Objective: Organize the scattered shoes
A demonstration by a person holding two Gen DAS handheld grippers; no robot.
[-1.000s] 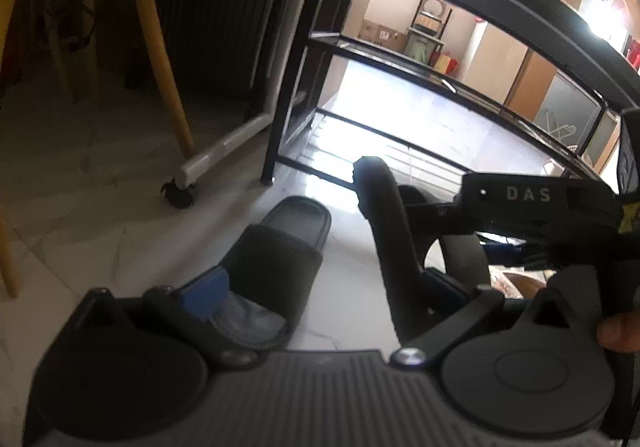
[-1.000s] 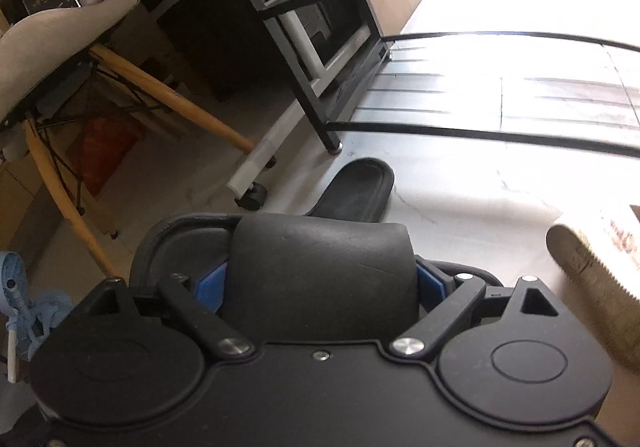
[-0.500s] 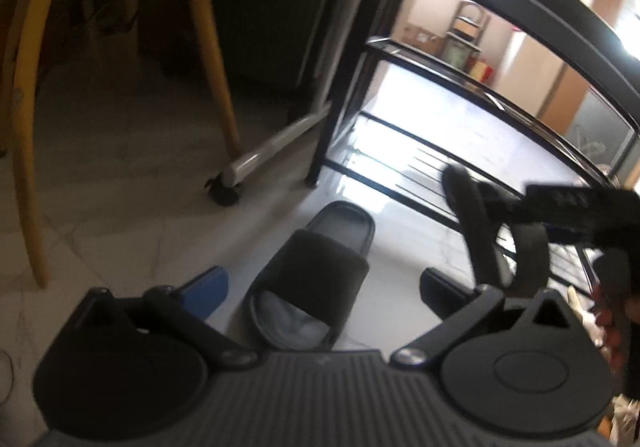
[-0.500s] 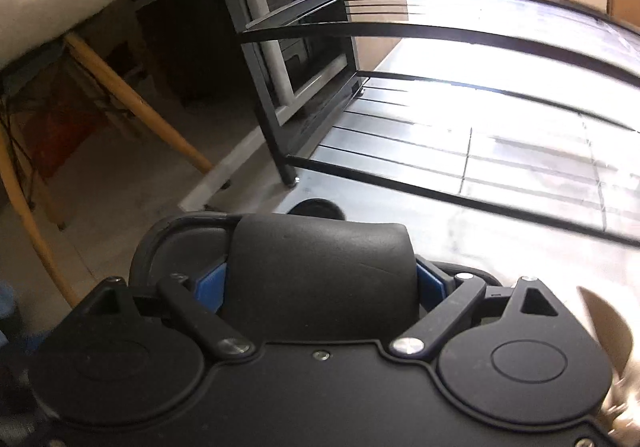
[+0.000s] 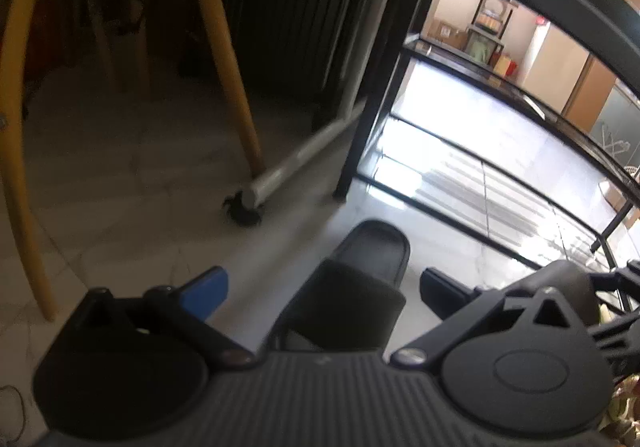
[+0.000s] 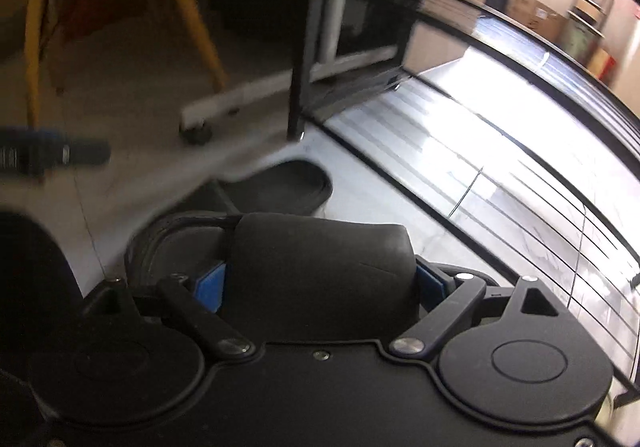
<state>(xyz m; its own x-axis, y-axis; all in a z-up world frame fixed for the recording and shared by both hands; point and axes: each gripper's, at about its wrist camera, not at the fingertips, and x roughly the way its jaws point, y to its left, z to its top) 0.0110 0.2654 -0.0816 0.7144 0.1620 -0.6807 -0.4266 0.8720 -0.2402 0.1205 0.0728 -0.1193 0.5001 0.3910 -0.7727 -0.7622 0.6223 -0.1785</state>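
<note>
A black slide sandal (image 5: pixel 372 247) lies on the pale floor in front of the black wire shoe rack (image 5: pixel 484 175). My left gripper (image 5: pixel 324 283) hangs over it, open, one finger on each side of the strap and neither pad touching. My right gripper (image 6: pixel 320 275) is shut on the strap of a second black slide (image 6: pixel 320 243), blue pads pressed against both sides. That held slide (image 5: pixel 568 279) shows at the right edge of the left wrist view. The right wrist view also shows the floor slide (image 6: pixel 292 187) and the rack (image 6: pixel 500 151).
Yellow wooden chair legs (image 5: pixel 228 59) stand at the left. A white bar on a black caster (image 5: pixel 244 207) lies beside the rack's black post (image 5: pixel 360 135). Cardboard boxes (image 6: pixel 536 13) sit in the far room. One finger of the left gripper (image 6: pixel 52 155) enters the right wrist view.
My left gripper has slid over the floor slide, which now lies between its fingers. The right gripper has rolled with its slide still gripped, and shifted to the right edge of the left view.
</note>
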